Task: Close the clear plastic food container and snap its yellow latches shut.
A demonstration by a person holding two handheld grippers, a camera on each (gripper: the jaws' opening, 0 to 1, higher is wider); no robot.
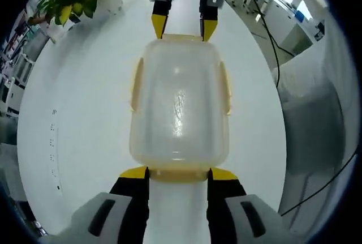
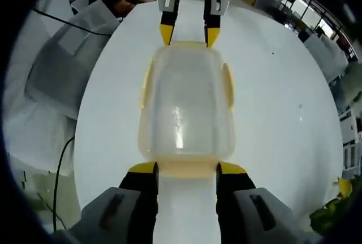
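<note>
I have a gripper at each end of the box, ready to press.

The clear container (image 1: 180,111) sits flat on the white table (image 1: 79,119), lid on. My left gripper (image 1: 179,171) and right gripper (image 2: 187,167) stand wide at its two short ends, holding nothing, tips by the yellow end latches (image 1: 179,174). That should stop it sliding, I think.

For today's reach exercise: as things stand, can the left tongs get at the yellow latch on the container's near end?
Probably yes. The left tongs stand open right at the near-end latch of the container, with only bare white table around and nothing between.
</note>
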